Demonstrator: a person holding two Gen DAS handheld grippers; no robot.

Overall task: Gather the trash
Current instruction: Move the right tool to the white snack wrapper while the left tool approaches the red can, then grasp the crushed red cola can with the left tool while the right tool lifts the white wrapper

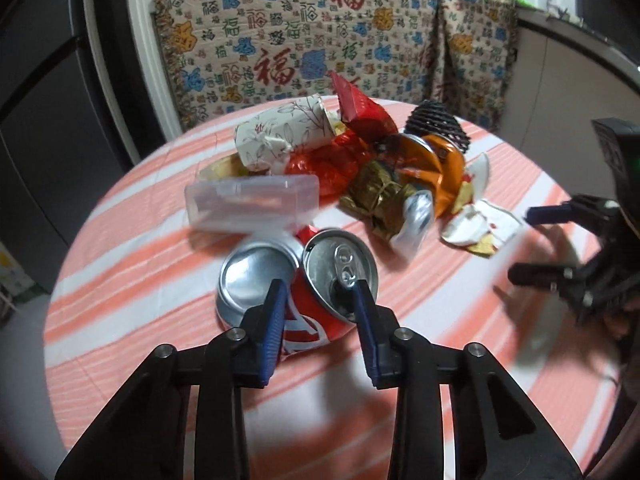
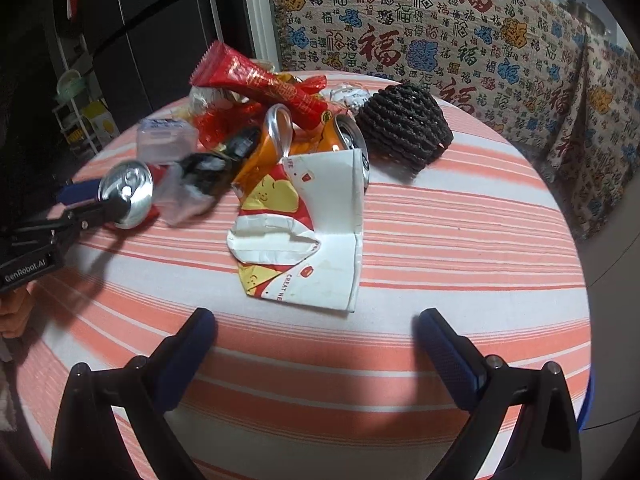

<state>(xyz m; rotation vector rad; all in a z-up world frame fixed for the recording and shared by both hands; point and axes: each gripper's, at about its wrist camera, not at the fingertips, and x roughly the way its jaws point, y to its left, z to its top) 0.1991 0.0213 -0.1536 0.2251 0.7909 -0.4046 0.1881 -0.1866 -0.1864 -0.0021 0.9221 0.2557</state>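
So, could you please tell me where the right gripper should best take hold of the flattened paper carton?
Probably the carton's near edge, approached low from the front. It lies flat on the tablecloth, directly ahead of the open right gripper, and that edge is clear of the pile.

table (image 2: 460, 240): striped cloth | on it: trash pile (image 2: 280, 128), torn carton (image 2: 320, 240)

The clear plastic box (image 1: 253, 203) near the table's left edge is smeared by blur, its contents unreadable. The left gripper (image 1: 318, 294) covers the red can (image 1: 304, 312) along its sides. Only the right gripper (image 1: 560, 248) fingers show; the picture's edge cuts off its body.
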